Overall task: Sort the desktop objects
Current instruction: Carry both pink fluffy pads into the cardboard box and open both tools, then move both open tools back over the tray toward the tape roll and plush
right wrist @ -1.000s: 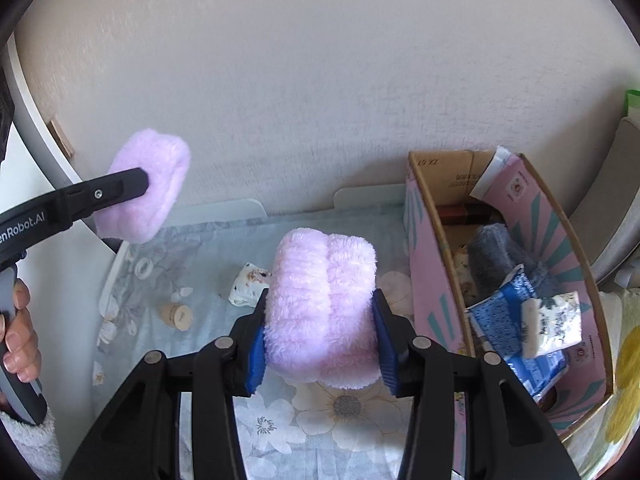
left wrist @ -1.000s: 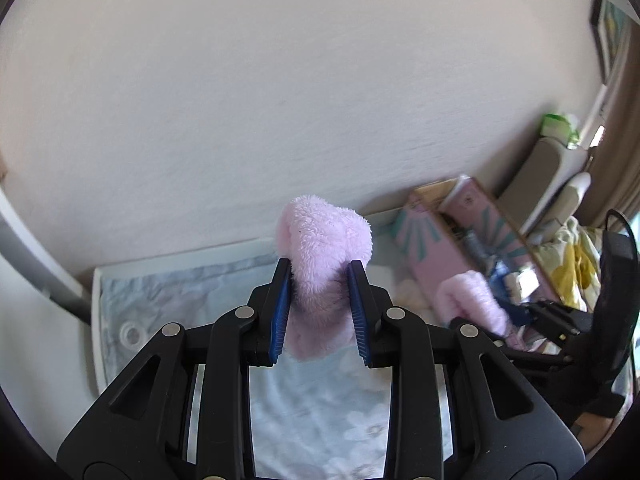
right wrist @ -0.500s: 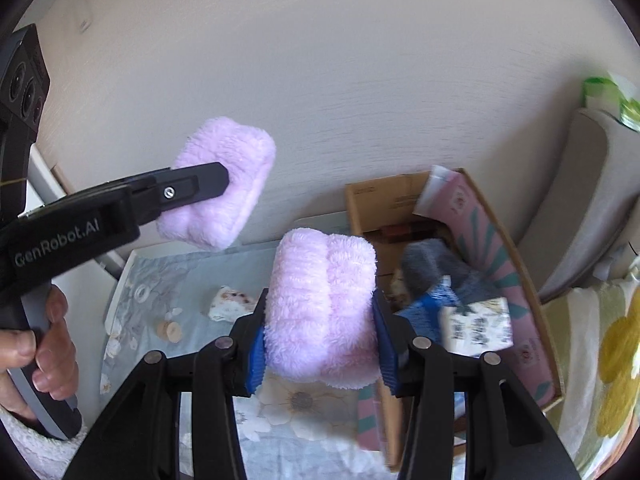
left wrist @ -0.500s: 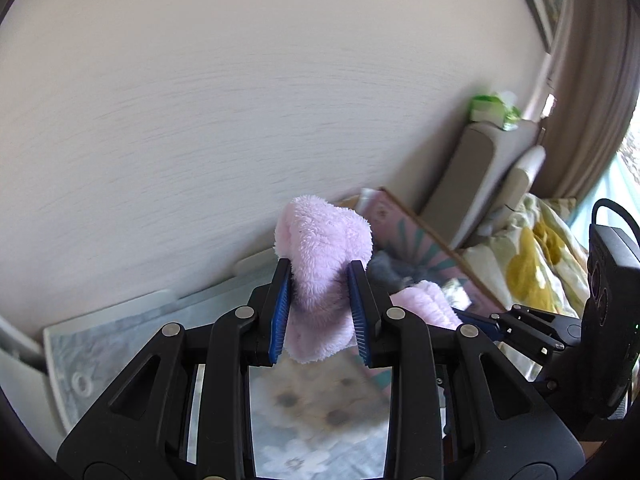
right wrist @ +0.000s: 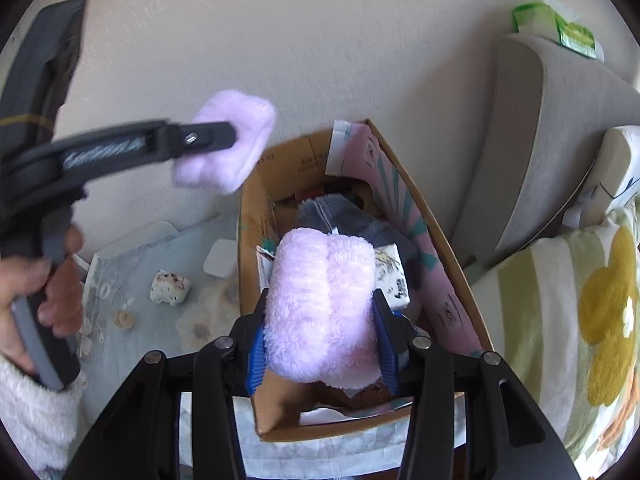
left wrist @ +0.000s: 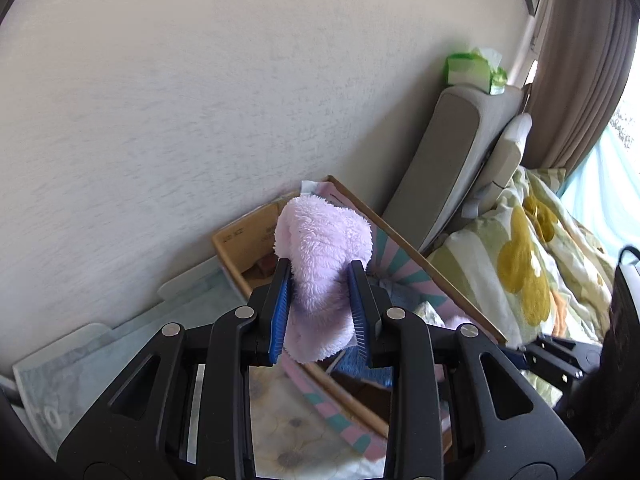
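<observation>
My left gripper [left wrist: 320, 300] is shut on a fluffy pink sock [left wrist: 322, 264] and holds it in the air beside the open cardboard box [left wrist: 244, 236]. In the right wrist view that sock [right wrist: 236, 144] hangs to the left of the box [right wrist: 250, 256]. My right gripper [right wrist: 320, 332] is shut on a second fluffy pink sock [right wrist: 320, 300], held directly above the box opening. The box holds a grey cloth [right wrist: 340, 216] and a small white patterned pack [right wrist: 394, 276].
A small patterned bundle [right wrist: 170, 286], a wooden button [right wrist: 124, 320] and a white square piece [right wrist: 220, 258] lie on the floral cloth [right wrist: 132, 264] left of the box. A grey cushion [right wrist: 552, 132] and floral bedding [right wrist: 580, 300] lie to the right.
Both grippers have swung right with their socks. The right gripper went from above the cloth to above the box opening. The left gripper came up to the box's left side.
</observation>
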`<state>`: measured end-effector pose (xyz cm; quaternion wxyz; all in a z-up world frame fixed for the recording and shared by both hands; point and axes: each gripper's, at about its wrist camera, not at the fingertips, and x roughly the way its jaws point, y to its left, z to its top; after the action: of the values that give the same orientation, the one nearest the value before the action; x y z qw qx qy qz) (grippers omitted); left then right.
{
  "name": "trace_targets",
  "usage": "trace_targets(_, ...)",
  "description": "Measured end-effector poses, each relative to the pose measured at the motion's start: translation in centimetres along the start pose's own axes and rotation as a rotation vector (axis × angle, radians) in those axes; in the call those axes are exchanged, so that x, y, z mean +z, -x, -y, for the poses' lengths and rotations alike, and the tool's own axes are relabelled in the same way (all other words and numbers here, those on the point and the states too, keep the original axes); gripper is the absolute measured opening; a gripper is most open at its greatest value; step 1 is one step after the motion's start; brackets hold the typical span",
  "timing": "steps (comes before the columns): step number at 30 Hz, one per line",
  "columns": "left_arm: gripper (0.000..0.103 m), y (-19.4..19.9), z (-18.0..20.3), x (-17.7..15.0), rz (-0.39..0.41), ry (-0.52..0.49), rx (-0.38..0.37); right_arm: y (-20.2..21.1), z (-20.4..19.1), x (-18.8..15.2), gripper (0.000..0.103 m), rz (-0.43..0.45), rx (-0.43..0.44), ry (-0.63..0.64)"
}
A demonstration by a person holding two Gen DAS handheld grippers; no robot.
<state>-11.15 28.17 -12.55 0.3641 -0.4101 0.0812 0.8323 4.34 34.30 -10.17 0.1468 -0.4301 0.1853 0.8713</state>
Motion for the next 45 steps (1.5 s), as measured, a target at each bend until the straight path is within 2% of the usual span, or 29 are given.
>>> trace_targets(9, 0.025, -5.6, 1.4, 1.0, -0.079, -0.016, 0.013, -1.7, -0.4, 0.3, 0.042, -0.061, 0.034, 0.062)
trace_targets(14, 0.025, -7.1, 1.5, 1.1, -0.109, -0.020, 0.018, -2.3, -0.5, 0.2, 0.042, -0.083, 0.063, 0.058)
trace_targets(19, 0.025, -7.7, 1.5, 1.4, -0.122, -0.029, 0.031, -2.9, 0.2, 0.1, 0.042, -0.114, 0.074, 0.011)
trace_targets(22, 0.027, -8.5, 1.0, 1.2, -0.166, 0.013, -0.011, -2.9, 0.4, -0.2, 0.045, -0.131, 0.098, -0.020)
trace_targets(23, 0.029, -8.7, 0.6, 1.1, -0.180, 0.039, -0.028, -3.0, 0.4, -0.2, 0.047, -0.136, 0.090, -0.021)
trace_targets(24, 0.032, -8.8, 0.4, 1.0, -0.188, 0.054, -0.023, -3.0, 0.3, -0.2, 0.053, -0.142, 0.081, -0.018)
trace_targets(25, 0.042, -8.9, 0.2, 0.9, -0.196, 0.062, -0.014, -3.0, 0.2, -0.2, 0.066, -0.141, 0.067, -0.013)
trace_targets(26, 0.066, -8.9, 0.1, 0.8, -0.200, 0.065, -0.002, -2.9, 0.1, -0.2, 0.076, -0.130, 0.061, -0.010)
trace_targets(28, 0.102, -8.5, 0.1, 0.7, -0.186, 0.065, 0.039, -2.2, -0.1, -0.3, 0.078, -0.089, 0.060, -0.005)
trace_targets(29, 0.103, -8.0, 0.0, 0.6, -0.158, 0.065, 0.043, -1.9, -0.2, -0.3, 0.078, -0.080, 0.057, -0.002)
trace_targets(32, 0.103, -7.2, -0.2, 0.7, -0.150, 0.065, 0.039, -1.4, -0.6, -0.3, 0.079, -0.091, 0.043, 0.019)
trace_targets(39, 0.103, -3.8, -1.8, -0.1, -0.105, 0.056, 0.083, 0.2, -2.0, -0.4, 0.079, -0.080, 0.015, 0.068)
trace_targets(45, 0.103, 0.2, -4.3, -1.4, -0.059, 0.080, 0.119, 1.5, -3.4, 0.5, 0.079, -0.030, -0.020, 0.096)
